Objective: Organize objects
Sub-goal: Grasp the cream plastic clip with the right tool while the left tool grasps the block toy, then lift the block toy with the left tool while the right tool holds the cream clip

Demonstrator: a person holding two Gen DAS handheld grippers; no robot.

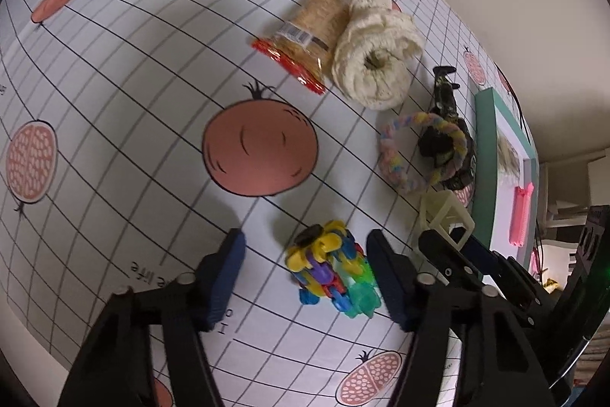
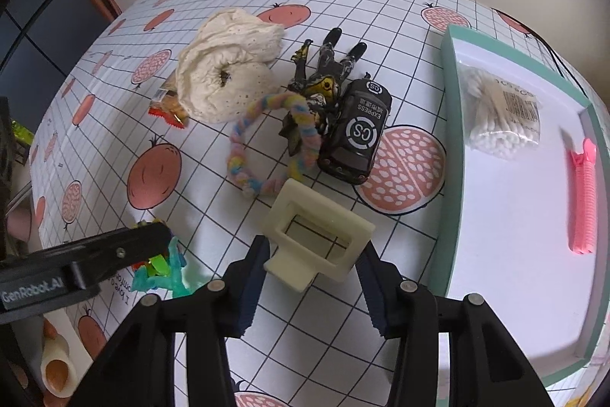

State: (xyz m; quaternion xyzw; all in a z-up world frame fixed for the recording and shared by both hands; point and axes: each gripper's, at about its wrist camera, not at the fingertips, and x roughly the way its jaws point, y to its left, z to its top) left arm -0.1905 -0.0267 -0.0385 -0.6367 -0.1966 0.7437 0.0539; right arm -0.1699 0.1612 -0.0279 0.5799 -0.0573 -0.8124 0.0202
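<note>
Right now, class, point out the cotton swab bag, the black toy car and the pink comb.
cotton swab bag (image 2: 503, 117), right wrist view, bag's middle.
black toy car (image 2: 360, 130), right wrist view, roof logo.
pink comb (image 2: 583, 201), right wrist view, mid-spine.

in the right wrist view the cream cloth roll (image 2: 225, 79) is covering most of the snack packet (image 2: 167, 107), and the left gripper's arm (image 2: 95, 258) is hiding part of the colourful link toy (image 2: 167, 269). the teal tray (image 2: 453, 147) is running off the frame edge.

Swabs (image 2: 503, 119) in tray (image 2: 453, 124), apparently.
</note>
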